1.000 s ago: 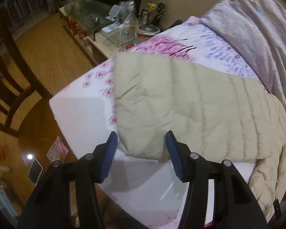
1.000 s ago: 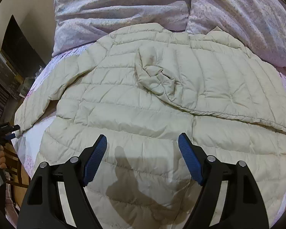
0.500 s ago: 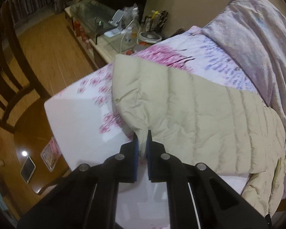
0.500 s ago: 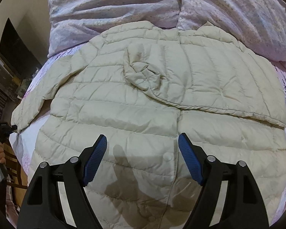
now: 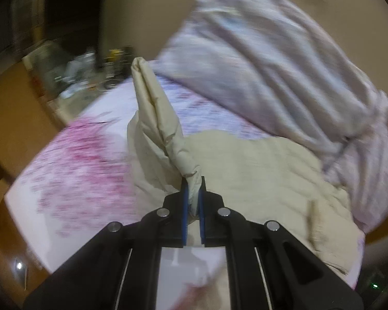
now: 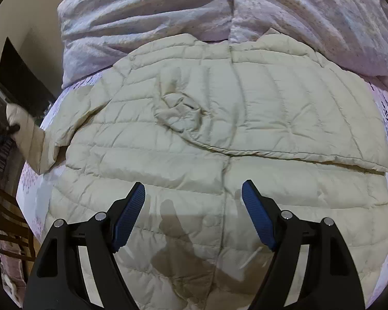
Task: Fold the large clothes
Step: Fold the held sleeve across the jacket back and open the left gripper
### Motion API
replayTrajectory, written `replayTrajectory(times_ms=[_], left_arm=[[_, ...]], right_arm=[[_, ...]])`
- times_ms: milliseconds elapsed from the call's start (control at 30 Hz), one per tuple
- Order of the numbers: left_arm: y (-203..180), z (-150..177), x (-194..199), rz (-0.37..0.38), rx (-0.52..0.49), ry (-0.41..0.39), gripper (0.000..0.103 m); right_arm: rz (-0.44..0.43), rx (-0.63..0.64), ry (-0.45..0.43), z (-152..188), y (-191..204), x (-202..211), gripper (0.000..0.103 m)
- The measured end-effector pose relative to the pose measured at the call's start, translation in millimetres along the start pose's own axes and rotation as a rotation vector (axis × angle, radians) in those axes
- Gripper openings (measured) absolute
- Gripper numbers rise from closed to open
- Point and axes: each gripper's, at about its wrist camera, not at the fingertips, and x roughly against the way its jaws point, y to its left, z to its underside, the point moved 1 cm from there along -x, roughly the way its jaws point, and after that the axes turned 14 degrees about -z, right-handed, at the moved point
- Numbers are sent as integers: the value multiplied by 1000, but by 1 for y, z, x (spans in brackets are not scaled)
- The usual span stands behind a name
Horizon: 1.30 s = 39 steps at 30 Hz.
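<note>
Over the bed, my left gripper (image 5: 193,196) pinches the jacket (image 6: 219,134) sleeve (image 5: 157,118) (right gripper (image 6: 193,209) spread, empty), next laying it across the body

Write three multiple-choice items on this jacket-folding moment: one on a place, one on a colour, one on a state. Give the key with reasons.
1. Where does the puffer jacket lie?
A. on the wooden floor
B. on the bed with the floral sheet
C. over a chair

2. What colour are the gripper pads?
A. blue
B. red
C. green

3. How do the grippers stand?
A. both open
B. both shut on cloth
C. left gripper shut on the jacket sleeve, right gripper open

Key: 1 B, the jacket is spread on the sheet below the duvet. 2 A, blue ribbed pads show in both views. 3 C, the left jaws pinch the lifted sleeve end; the right jaws gape above the jacket body.
</note>
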Motion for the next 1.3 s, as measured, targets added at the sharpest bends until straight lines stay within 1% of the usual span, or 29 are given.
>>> replayTrajectory(times_ms=[167, 367, 567, 767, 867, 1000, 1033, 1067, 1100, 1133, 1200, 1300], left_arm=[[-79, 13, 8, 132, -111, 12, 7], [-158, 34, 10, 233, -225, 43, 7], [-216, 62, 14, 319, -315, 81, 7], [-262, 94, 28, 417, -404, 112, 7], [-278, 108, 34, 453, -450, 124, 7], [-288, 121, 38, 473, -502, 142, 9], [-286, 121, 38, 470, -505, 142, 12], [-285, 122, 38, 467, -508, 141, 17], [-282, 121, 38, 473, -506, 141, 26], [-280, 120, 39, 472, -502, 138, 33], [-273, 116, 39, 460, -494, 122, 36], [-262, 109, 35, 416, -489, 101, 36]], right_arm=[[11, -37, -21, -3, -19, 10, 79], [37, -86, -42, -4, -48, 21, 79], [54, -144, -62, -2, -75, 28, 79], [71, -189, -91, -3, -93, 34, 79], [74, -205, -100, -4, -99, 36, 79], [67, -224, -113, -7, -103, 37, 79], [64, -226, -115, -8, -104, 36, 79], [61, -227, -118, -8, -105, 37, 79], [54, -229, -123, -10, -105, 37, 79], [47, -231, -125, -11, -105, 37, 79], [28, -235, -128, -13, -105, 36, 78], [-42, -253, -137, -21, -104, 34, 71]])
